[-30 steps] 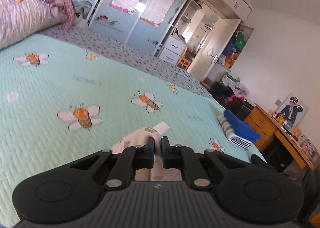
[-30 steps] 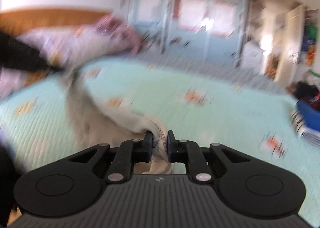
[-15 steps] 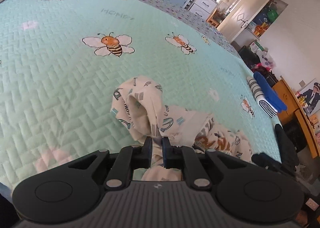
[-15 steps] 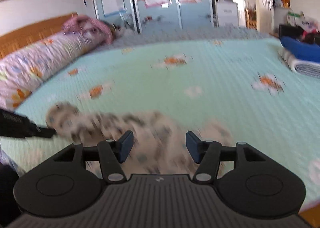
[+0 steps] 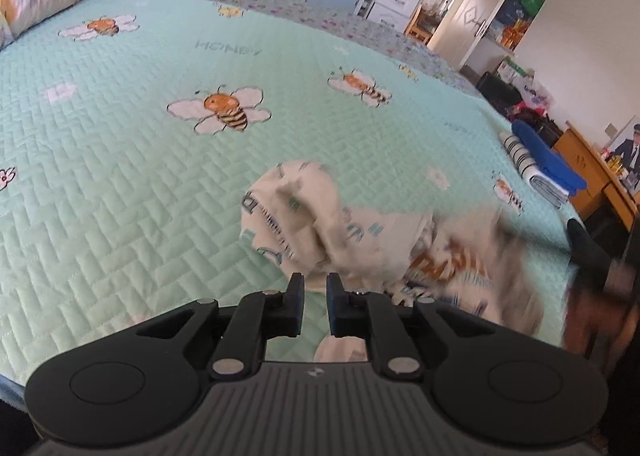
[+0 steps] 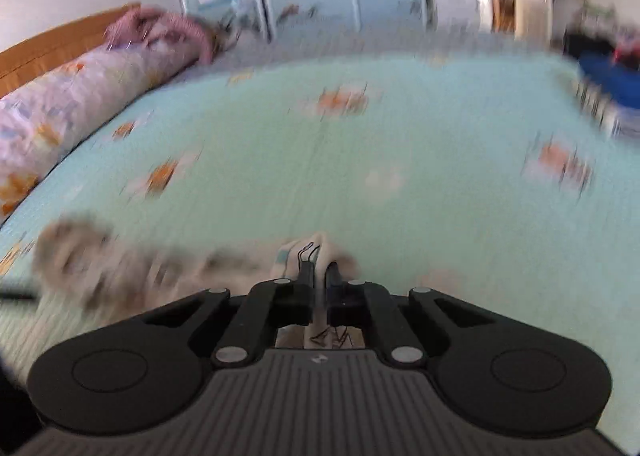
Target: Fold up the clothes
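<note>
**Soft printed garment lying bunched at the near edge of the bed, one gripper pinching it**

The bed's quilted bee bedspread (image 5: pixel 160 144) is taking up most of both views, and the cream printed garment (image 5: pixel 304 216) is lying crumpled on it near the front edge, well apart from the folded striped and blue stack (image 5: pixel 540 164) at the far right side.

The garment is looking light, limp and thin, so it is likely to sag and bunch wherever it is not supported. It seems best taken by a hem or corner, with the two holds set well apart so the cloth spreads flat, not by the middle of the heap.

The right gripper (image 6: pixel 320 276) is angling down toward the bedspread, its jaws drawn nearly together on a raised fold of the garment (image 6: pixel 316 252). This view is blurred.

The left gripper (image 5: pixel 315 288) is tilting down over the near end of the heap. A narrow gap is showing between its jaws, which are opening slightly; no cloth is visibly pinched between them, though fabric is lying just beyond and below the tips.
</note>
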Available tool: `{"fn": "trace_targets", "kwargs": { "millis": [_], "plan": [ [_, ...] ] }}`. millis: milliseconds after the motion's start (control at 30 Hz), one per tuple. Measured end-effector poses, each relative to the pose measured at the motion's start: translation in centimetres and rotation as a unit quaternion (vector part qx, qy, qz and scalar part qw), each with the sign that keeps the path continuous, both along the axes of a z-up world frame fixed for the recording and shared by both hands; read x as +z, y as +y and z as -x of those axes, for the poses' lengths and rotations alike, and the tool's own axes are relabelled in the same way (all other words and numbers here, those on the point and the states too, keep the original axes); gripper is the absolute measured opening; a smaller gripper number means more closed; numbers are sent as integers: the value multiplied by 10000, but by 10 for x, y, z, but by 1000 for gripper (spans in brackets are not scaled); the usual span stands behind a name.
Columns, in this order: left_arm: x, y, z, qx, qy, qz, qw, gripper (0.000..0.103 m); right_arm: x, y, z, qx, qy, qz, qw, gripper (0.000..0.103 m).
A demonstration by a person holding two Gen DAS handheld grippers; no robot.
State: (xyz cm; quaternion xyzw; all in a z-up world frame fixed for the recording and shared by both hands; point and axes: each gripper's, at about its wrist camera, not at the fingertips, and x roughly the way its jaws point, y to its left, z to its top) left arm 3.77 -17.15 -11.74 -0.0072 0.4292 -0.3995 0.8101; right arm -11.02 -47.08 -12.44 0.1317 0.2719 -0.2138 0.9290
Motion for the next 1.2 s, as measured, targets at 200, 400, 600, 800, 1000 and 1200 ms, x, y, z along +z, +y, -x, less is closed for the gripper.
{"fn": "trace_targets", "kwargs": {
  "millis": [200,400,600,800,1000,1200],
  "plan": [
    [-8,-7,0,-40,131,55,9999,11,74,-73,-19,-731,-791,577,9925,31],
    [-15,-16,-5,-145,240,14,9996,11,22,-41,27,-890,-703,219,9933,62],
    [-1,-44,-7,-424,-2,-41,9991,11,-59,-3,65,-1198,-415,-887,9880,62],
    [-19,-106,-16,-584,-207,-779,9950,30,-56,2,58,-1019,-451,-865,9900,67],
    [-40,-161,-2,-1056,-255,-1046,9886,20,-63,2,59,-1015,-276,-772,9914,70],
    [-4,-147,6,-1055,-511,-29,9931,9,-57,-2,69,-1421,-318,-551,9878,68]
  ]
}}
